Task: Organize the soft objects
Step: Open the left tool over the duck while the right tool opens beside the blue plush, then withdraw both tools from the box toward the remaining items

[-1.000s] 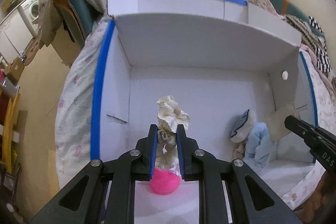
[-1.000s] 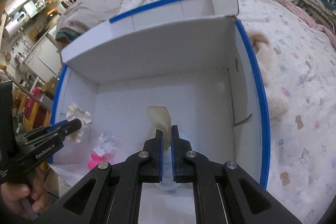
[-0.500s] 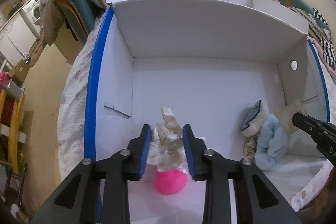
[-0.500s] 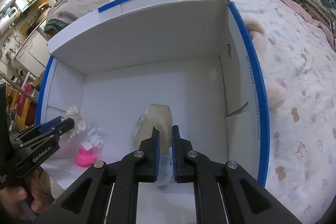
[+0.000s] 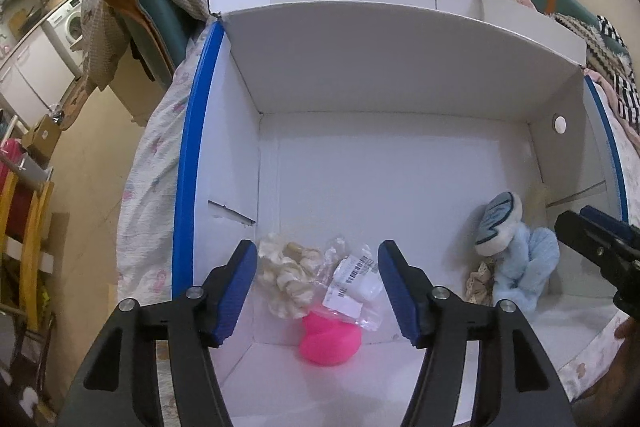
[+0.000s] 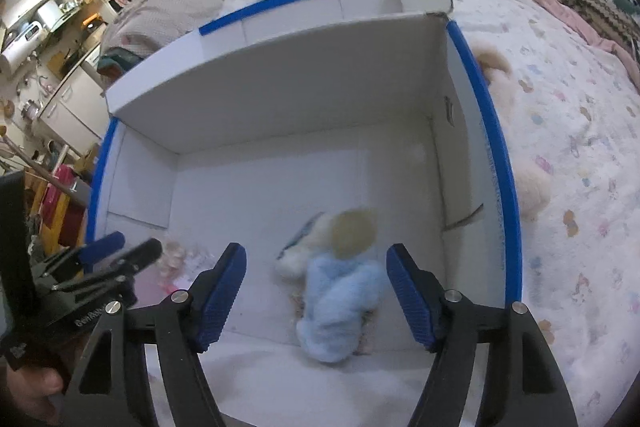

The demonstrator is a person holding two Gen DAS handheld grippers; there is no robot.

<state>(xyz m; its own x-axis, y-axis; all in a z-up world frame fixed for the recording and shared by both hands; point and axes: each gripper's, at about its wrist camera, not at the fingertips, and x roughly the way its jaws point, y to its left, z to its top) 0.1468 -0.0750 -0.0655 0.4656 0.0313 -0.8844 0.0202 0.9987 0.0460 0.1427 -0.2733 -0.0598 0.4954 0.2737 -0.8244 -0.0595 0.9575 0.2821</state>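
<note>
In the white box (image 5: 392,187), cream braided toy (image 5: 288,275) lying crosswise, blurred blue plush (image 6: 340,303) perhaps upright, both grippers' fingers (image 5: 236,291) just opened, holding nothing.

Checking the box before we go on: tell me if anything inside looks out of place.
One thing: a pink rubber duck lies in the white box beside a cream scrunchie and a plastic packet. It looks less soft than the blue plush opposite.

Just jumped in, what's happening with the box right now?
A person is dropping soft things into the white box on the bed. The left gripper has just been opening its jaws; the cream scrunchie lies between them beside a plastic packet and a pink duck. The right gripper has just been opening too, releasing the cream round piece onto the light blue plush.
</note>
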